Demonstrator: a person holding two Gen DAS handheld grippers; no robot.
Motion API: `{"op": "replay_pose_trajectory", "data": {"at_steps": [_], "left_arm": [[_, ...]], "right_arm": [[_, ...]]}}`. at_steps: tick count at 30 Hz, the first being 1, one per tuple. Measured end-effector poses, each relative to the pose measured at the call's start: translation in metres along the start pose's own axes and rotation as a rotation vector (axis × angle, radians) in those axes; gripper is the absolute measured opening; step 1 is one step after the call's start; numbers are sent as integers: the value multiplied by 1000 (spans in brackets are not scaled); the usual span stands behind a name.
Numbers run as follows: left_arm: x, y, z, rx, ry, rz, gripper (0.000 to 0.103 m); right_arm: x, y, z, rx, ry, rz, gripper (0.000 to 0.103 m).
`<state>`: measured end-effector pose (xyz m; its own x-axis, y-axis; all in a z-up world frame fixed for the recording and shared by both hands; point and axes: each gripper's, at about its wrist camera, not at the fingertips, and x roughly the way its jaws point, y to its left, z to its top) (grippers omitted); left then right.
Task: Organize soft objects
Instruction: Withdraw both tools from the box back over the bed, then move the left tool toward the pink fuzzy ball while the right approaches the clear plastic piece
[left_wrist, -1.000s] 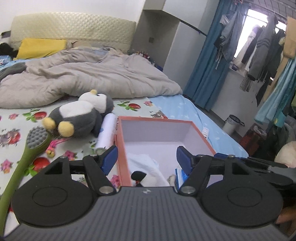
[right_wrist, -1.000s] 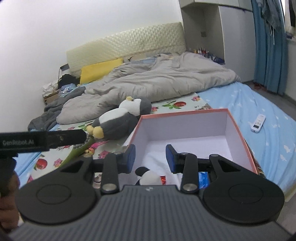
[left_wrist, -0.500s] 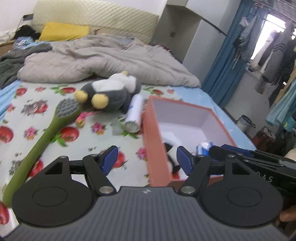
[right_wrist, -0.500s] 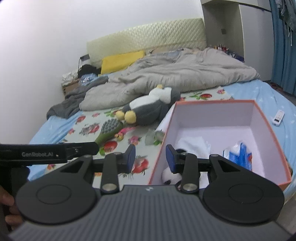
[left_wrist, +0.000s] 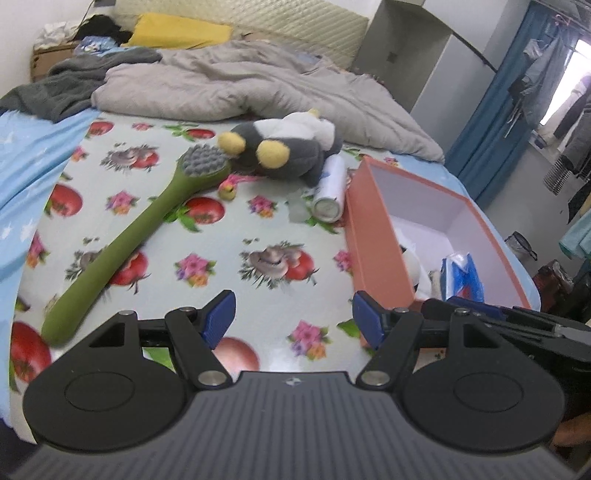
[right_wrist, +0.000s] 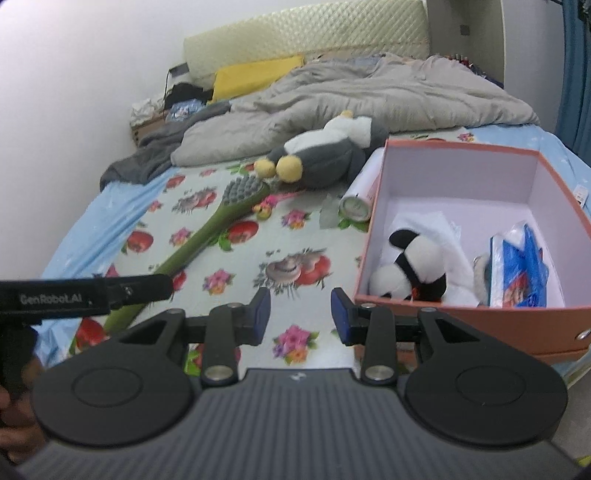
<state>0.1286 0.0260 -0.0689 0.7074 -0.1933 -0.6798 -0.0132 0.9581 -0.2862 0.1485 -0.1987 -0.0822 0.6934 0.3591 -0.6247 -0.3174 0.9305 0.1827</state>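
A grey and white penguin plush (left_wrist: 284, 147) with yellow feet lies on the flowered sheet, also in the right wrist view (right_wrist: 325, 151). An orange box (left_wrist: 373, 236) with a white inside stands to its right (right_wrist: 458, 325). In it lie a panda plush (right_wrist: 410, 273), a white cloth (right_wrist: 439, 229) and a blue packet (right_wrist: 521, 269). My left gripper (left_wrist: 293, 319) is open and empty over the sheet, left of the box. My right gripper (right_wrist: 300, 314) is open and empty, near the box's front left corner.
A green long-handled brush (left_wrist: 136, 236) lies left of the penguin. A white cylinder (left_wrist: 328, 188) lies between penguin and box, with a small pink toy (left_wrist: 229, 186) nearby. A grey duvet (left_wrist: 240, 85) and a yellow pillow (left_wrist: 177, 31) fill the back of the bed.
Both grippers have pulled back and to the left, away from over the box. The box now sits to the right in both views. Both jaws stay open.
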Motion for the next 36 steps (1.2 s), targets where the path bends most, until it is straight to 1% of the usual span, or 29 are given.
{"op": "replay_pose_trajectory", "data": {"at_steps": [5,9,15,26,31,36], "left_arm": [[-2,14,-10,-19,14,23,75],[2,26,-16,-50,16,33,75],[22,42,-18,-80,31,45,75],[65,53,13,-50,41,63,75],[97,61,31,-69,45,88,75],[128,66,52,-50,38,97,76]], "right_arm": [[6,18,-9,-19,48,25,39],[14,28,-9,-38,55,28,39],[33,33,-9,-52,75,16,39],[69,28,13,-45,66,-12,39],[92,22,30,-20,58,-18,39],[123,18,45,-3,58,-37,39]]}}
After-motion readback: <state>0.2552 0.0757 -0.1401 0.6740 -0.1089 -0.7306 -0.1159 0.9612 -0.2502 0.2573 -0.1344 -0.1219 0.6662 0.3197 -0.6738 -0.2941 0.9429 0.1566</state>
